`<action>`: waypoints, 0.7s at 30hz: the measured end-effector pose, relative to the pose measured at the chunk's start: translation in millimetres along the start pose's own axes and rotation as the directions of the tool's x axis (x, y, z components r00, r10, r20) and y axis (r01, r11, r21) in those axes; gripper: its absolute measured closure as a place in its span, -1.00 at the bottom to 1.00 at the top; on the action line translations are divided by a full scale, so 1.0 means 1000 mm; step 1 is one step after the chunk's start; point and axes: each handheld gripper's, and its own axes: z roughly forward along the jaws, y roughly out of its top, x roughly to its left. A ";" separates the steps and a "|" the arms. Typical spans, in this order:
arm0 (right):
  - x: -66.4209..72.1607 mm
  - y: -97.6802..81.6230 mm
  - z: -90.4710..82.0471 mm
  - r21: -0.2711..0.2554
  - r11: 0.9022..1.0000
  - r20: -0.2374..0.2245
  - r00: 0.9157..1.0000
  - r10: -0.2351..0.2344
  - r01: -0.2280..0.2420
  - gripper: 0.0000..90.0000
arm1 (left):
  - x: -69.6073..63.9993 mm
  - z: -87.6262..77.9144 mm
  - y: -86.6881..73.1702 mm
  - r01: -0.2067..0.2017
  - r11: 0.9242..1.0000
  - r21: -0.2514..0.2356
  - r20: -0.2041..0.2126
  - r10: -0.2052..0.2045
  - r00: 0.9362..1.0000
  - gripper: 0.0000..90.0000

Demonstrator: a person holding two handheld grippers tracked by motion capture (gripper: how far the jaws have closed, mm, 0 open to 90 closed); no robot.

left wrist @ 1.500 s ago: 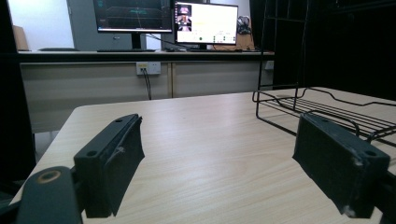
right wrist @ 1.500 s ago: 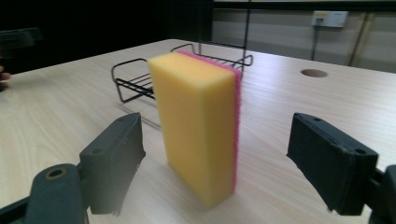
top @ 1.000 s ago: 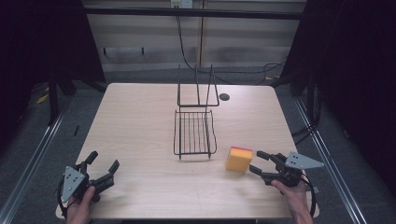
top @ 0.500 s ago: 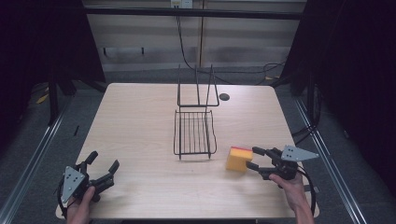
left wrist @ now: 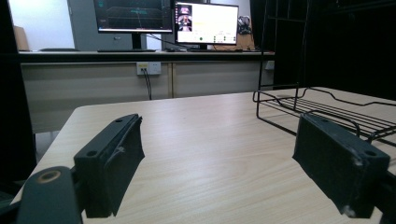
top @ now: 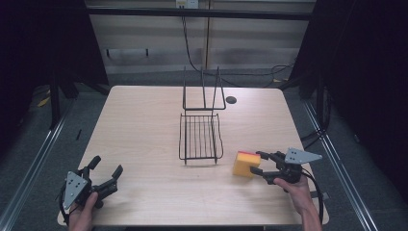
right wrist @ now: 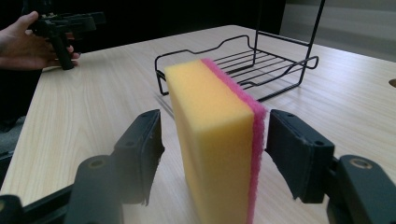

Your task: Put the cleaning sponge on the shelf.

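With the right gripper (right wrist: 212,140) half open and its jaws flanking but not yet pressing the upright yellow sponge with a pink scouring face (right wrist: 215,135), near the black wire rack (top: 201,137), and the left gripper (top: 103,175) wide open and empty, an off-centre squeeze might have tipped the sponge over.

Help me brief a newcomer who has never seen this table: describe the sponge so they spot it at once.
Start at the light wooden table and find the black wire rack near its middle. Just off the rack's near right corner, the sponge stands on edge between the open jaws of the right gripper. It is the one bright thing there: a yellow block with a pink scouring layer.
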 end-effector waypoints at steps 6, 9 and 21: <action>0.001 0.004 0.006 -0.006 1.000 -0.028 1.000 -0.014 0.013 0.05 | 0.000 0.000 0.000 -0.001 1.000 -0.001 0.000 0.001 1.000 -0.66; 0.000 0.003 0.006 -0.008 1.000 -0.035 0.999 -0.014 0.014 0.17 | 0.000 0.000 0.000 -0.002 1.000 0.000 0.000 0.002 1.000 -0.65; 0.001 0.007 0.002 -0.050 0.999 -0.044 0.999 -0.015 0.013 0.34 | 0.000 0.000 0.000 -0.002 1.000 -0.001 0.000 0.002 1.000 -0.66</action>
